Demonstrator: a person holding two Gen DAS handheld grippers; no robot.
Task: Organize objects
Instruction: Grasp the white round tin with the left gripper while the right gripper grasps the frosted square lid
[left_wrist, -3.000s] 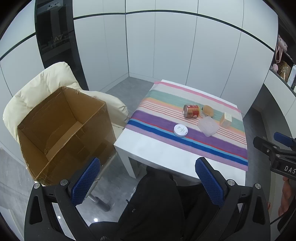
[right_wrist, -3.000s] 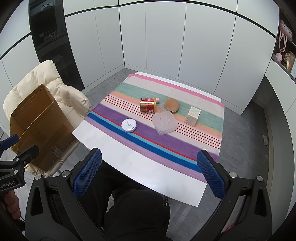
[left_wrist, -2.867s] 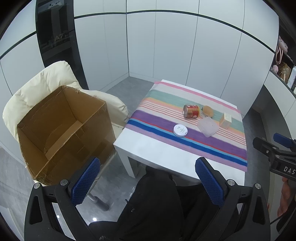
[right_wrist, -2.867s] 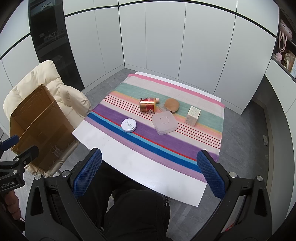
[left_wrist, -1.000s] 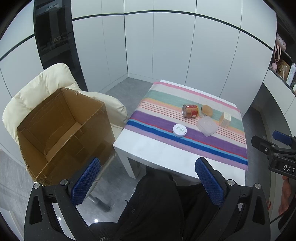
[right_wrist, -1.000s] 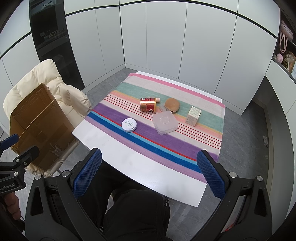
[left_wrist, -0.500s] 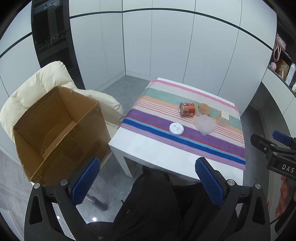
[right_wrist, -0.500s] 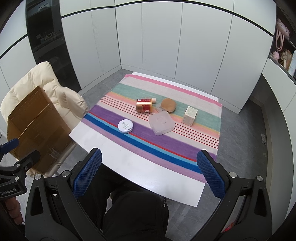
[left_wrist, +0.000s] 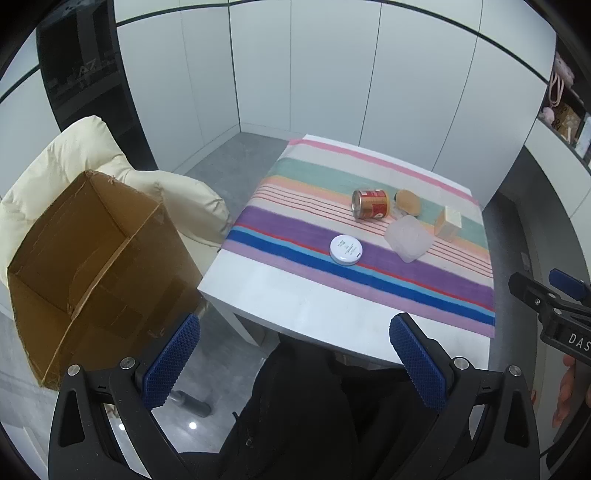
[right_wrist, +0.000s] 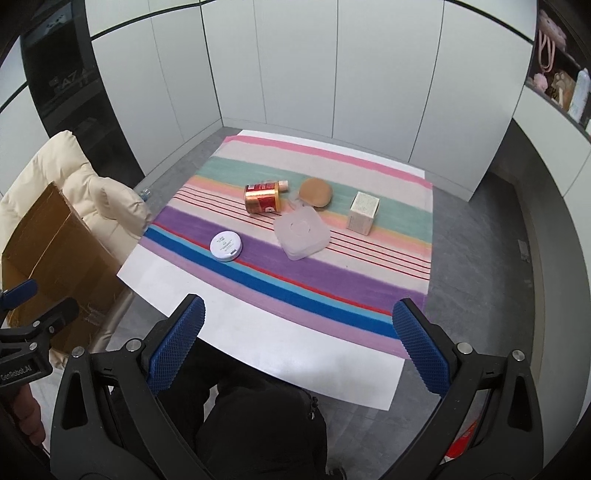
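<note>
On the striped cloth lie a red and gold can (right_wrist: 263, 198) on its side, a round tan puff (right_wrist: 315, 192), a small cream box (right_wrist: 364, 212), a translucent plastic case (right_wrist: 301, 233) and a round white tin (right_wrist: 226, 246). The same items show in the left wrist view: can (left_wrist: 371, 204), tin (left_wrist: 346, 250), case (left_wrist: 408, 238). An open cardboard box (left_wrist: 88, 266) stands on a cream chair to the left. My left gripper (left_wrist: 295, 363) and right gripper (right_wrist: 301, 343) are both open and empty, held above the table's near edge.
The white table (right_wrist: 258, 325) has a bare strip at its near edge. The cream padded chair (left_wrist: 85, 155) holds the box. My dark-clothed lap (right_wrist: 258, 424) is below the grippers. Shelves with small items (right_wrist: 557, 85) are at the far right. Grey floor surrounds the table.
Both grippers have drifted slightly forward and up toward the table; the scene shifts a little in both views. Nothing on the table has moved.
</note>
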